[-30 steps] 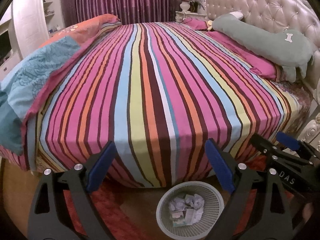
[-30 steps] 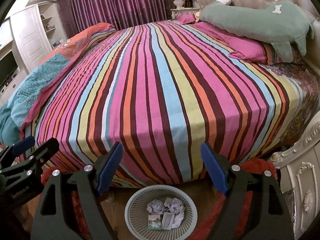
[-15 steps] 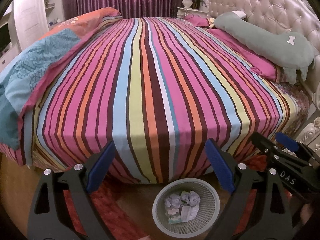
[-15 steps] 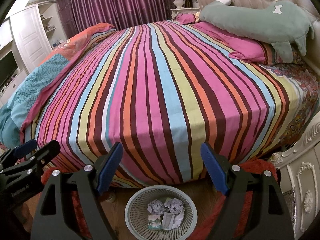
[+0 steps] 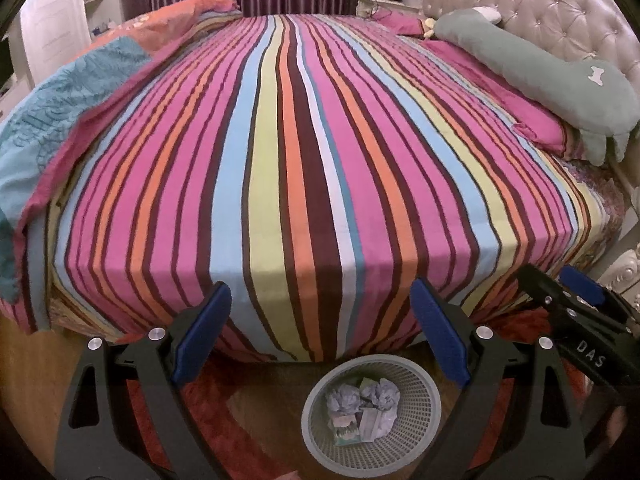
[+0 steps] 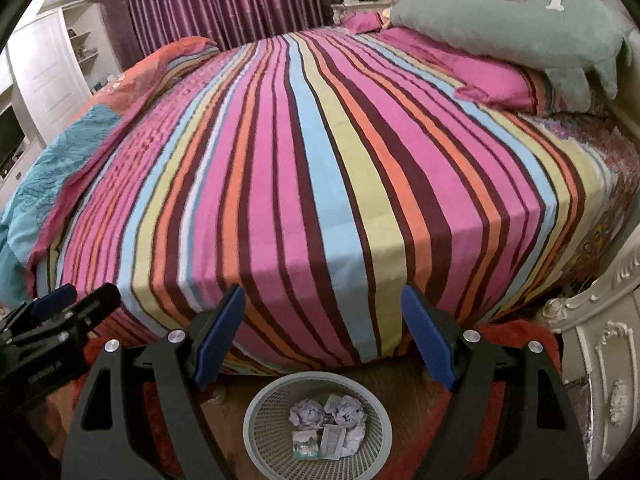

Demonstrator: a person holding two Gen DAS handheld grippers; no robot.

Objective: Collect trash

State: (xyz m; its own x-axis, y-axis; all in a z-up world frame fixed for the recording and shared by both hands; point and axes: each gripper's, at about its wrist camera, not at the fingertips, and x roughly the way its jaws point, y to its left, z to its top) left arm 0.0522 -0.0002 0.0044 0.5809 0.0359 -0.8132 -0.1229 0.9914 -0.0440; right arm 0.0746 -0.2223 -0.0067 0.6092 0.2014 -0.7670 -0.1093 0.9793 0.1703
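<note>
A grey mesh wastebasket [image 5: 424, 376] [image 6: 260, 404] stands on the floor at the foot of the bed. Inside it lie crumpled paper balls [image 5: 380, 394] [image 6: 346, 406] and flat wrappers [image 6: 332, 440]. My left gripper [image 5: 320, 332] hangs open above the basket, with nothing between its blue pads. My right gripper [image 6: 322, 330] is open too and empty, also over the basket. Each gripper shows in the other's view: the right gripper [image 5: 576, 304] at the right edge, the left gripper [image 6: 68, 304] at the left edge.
A bed with a striped sheet [image 5: 312, 140] fills both views. A green plush pillow [image 5: 560, 80] and pink pillows lie by the tufted headboard [image 5: 540, 4]. A teal and orange quilt [image 5: 60, 112] is bunched at the left. A red rug [image 5: 208, 408] and a white carved cabinet [image 6: 600, 360] flank the basket.
Both grippers have sunk a little and shifted toward the bed, so its near edge looms larger. The basket has slid slightly leftward in the left wrist view. The jaws kept their openings.
</note>
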